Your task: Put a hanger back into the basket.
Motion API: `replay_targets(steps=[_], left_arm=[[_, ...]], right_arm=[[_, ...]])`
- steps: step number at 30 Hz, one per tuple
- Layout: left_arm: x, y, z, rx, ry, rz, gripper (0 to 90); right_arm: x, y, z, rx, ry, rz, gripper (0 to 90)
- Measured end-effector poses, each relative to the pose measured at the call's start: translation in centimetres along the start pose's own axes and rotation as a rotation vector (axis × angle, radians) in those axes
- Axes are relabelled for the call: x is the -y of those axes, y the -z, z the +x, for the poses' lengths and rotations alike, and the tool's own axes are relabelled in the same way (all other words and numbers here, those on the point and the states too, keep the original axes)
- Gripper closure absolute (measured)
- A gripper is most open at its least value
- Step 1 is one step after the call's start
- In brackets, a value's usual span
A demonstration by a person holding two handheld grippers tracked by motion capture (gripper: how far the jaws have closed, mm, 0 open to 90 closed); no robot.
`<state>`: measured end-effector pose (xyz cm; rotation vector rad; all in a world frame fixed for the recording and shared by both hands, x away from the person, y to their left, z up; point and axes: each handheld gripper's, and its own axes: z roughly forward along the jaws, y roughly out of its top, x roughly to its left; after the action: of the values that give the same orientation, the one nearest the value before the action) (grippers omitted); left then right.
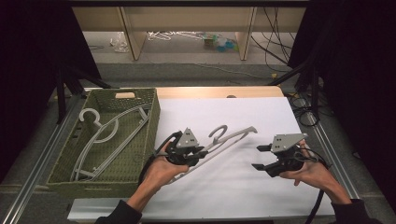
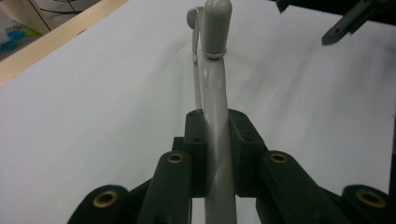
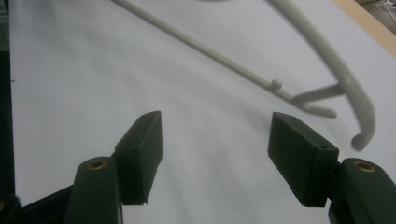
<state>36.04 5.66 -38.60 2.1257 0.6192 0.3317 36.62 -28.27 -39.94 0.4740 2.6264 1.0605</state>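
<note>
Item: one grey plastic hanger (image 1: 219,142), held above the white table sheet (image 1: 243,186), near the centre of the table in the high view. Its hook points toward 12 o'clock; one arm runs out toward 2 o'clock, the other down toward 7 o'clock.

Holder: our left gripper (image 1: 187,151) is clamped on the hanger's arm; in the left gripper view the grey bar (image 2: 215,140) sits squarely between both jaws. Our right gripper (image 1: 264,158), at 3 o'clock of the hanger and apart from it, stands with jaws spread and nothing between them (image 3: 215,154).

Handling, as we judge it: light, stiff moulded plastic, smooth and somewhat slippery, so it could pivot in a single grip. The thin lower bar (image 3: 210,49) looks the weakest part. We would hold the thick arm or the neck below the hook.

Also present: a green woven basket (image 1: 152,126) at 9 o'clock, holding more grey hangers (image 1: 109,135).

Markings: we can read no brand, label or writing anywhere.
</note>
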Motion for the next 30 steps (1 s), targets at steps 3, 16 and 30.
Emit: replay_targets(steps=[3, 16, 30], left_arm=[[-0.5, 1.2, 0.6, -0.005, 0.015, -0.027, 78.9], [-2.7, 8.8, 3.6, -0.01, 0.143, -0.239, 78.9], [-3.0, 15.2, 7.6, -0.139, 0.203, -0.276, 78.9]], right_arm=[[0.3, -0.2, 0.1, 0.004, -0.009, 0.004, 36.2], [1.4, -0.9, 0.7, 0.001, -0.028, 0.021, 36.6], [2.0, -1.0, 0.8, -0.004, -0.034, 0.029, 36.7]])
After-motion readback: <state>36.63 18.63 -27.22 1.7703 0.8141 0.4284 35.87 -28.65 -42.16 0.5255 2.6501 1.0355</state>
